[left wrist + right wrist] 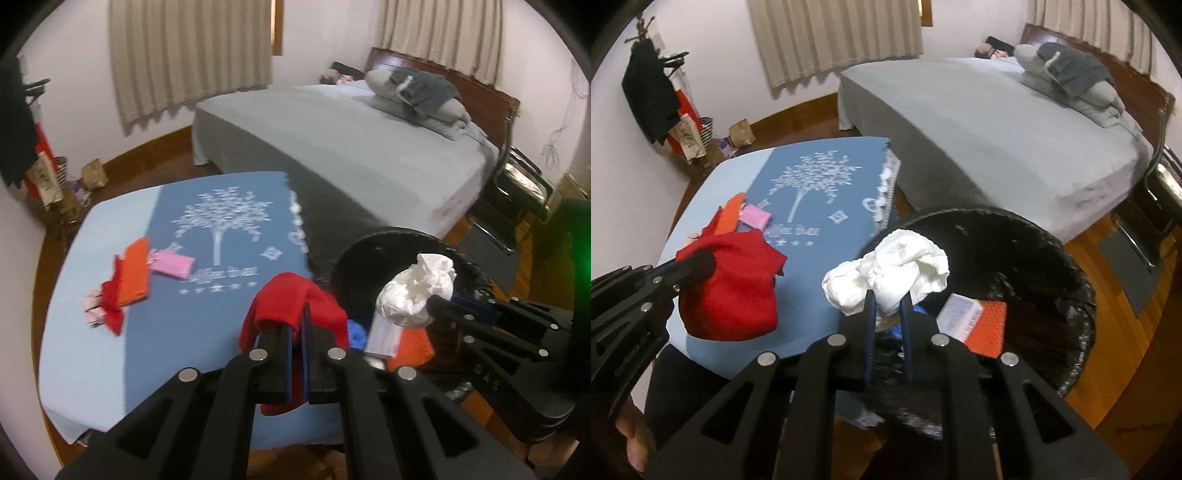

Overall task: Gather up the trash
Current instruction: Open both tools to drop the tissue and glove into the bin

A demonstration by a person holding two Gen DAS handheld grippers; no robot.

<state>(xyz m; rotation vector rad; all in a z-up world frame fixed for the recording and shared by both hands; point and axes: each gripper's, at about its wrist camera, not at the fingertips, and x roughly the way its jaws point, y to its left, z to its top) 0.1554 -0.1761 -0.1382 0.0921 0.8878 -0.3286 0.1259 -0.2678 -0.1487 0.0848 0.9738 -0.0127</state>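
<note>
My left gripper [298, 317] is shut on a crumpled red piece of trash [295, 299], hanging over the blue tablecloth's near right corner; the same red piece [729, 284] shows at left in the right wrist view. My right gripper [888, 302] is shut on a crumpled white tissue wad [890, 273], held over the near rim of a black round bin [1052, 251]. That white wad [417, 291] and the bin [376, 240] also appear right of my left gripper. Inside the bin lie an orange piece [988, 325], a white card packet [960, 312] and something blue.
On the table [85, 266] lie an orange and red wrapper [129, 280], a pink packet [171, 264] and a small pale scrap. A grey bed [997, 125] stands behind the bin. A coat rack with bags [661, 96] is at the far left wall. Dark chair frame [517, 188] at right.
</note>
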